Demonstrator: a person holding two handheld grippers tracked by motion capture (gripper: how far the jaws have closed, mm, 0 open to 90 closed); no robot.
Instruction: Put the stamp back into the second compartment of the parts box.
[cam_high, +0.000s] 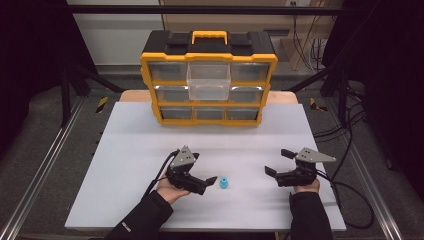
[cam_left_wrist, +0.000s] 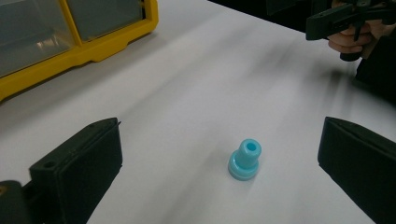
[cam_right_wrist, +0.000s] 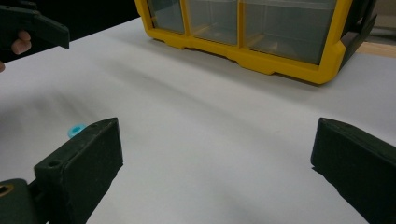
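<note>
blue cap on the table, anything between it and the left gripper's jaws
Nothing visible. In the left gripper view the blue cap stands upright on bare white table ahead of the open jaws, with clear surface between. The high view shows the left gripper just beside it, not touching.

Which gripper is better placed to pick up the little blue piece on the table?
Left. The left gripper is open right beside the blue piece, which stands between its jaws; the right gripper is open but farther off.
</note>
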